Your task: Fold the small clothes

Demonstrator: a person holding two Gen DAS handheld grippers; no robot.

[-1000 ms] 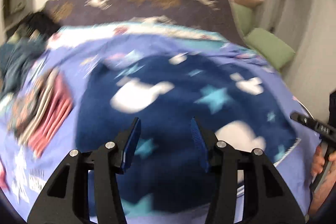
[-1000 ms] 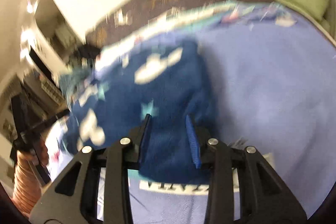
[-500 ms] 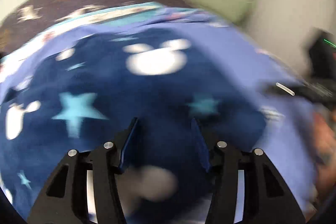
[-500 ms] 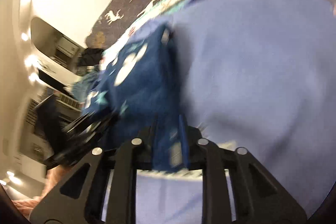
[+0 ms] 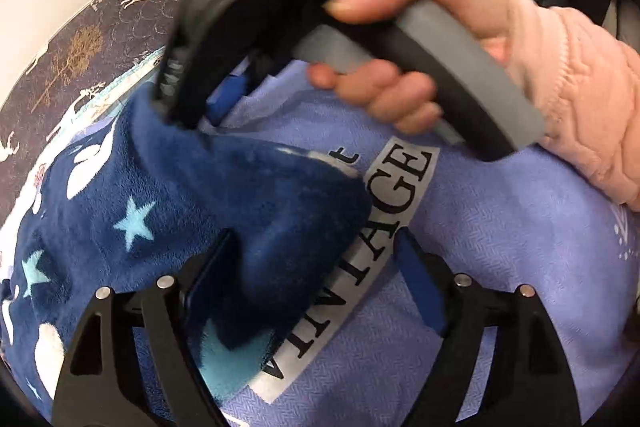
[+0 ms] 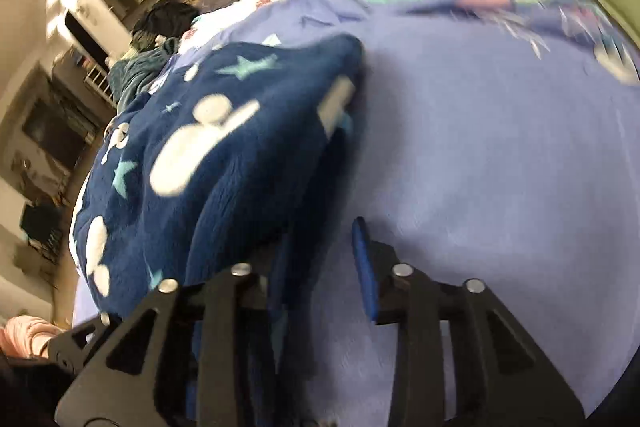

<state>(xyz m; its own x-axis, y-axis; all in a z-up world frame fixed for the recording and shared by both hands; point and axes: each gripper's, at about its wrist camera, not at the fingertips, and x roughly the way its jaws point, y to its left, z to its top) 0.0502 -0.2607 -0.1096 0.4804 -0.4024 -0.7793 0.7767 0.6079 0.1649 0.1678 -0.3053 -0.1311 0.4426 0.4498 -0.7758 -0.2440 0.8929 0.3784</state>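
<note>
Left wrist view: we see the left gripper (image 5: 316, 259) opening, the navy fleece garment (image 5: 168, 203) loose between its jaws; the right gripper (image 6: 320, 255), opening too, sits beside the garment's edge.

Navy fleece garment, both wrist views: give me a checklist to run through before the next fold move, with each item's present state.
1. Left tongs released: ok, jaws opening, wide apart; the folded corner of the navy fleece garment lies between them, unpinched.
2. Right tongs released: cannot tell; jaws opening, but fleece hides the left pad.
3. Folded edge flat: not ok, the edge bulges up in the right wrist view.
4. Garment fully on the lilac blanket: cannot tell, its far side runs out of view.
5. Tongs clear of each other: not ok, the right hand crowds close over the left tongs.
</note>
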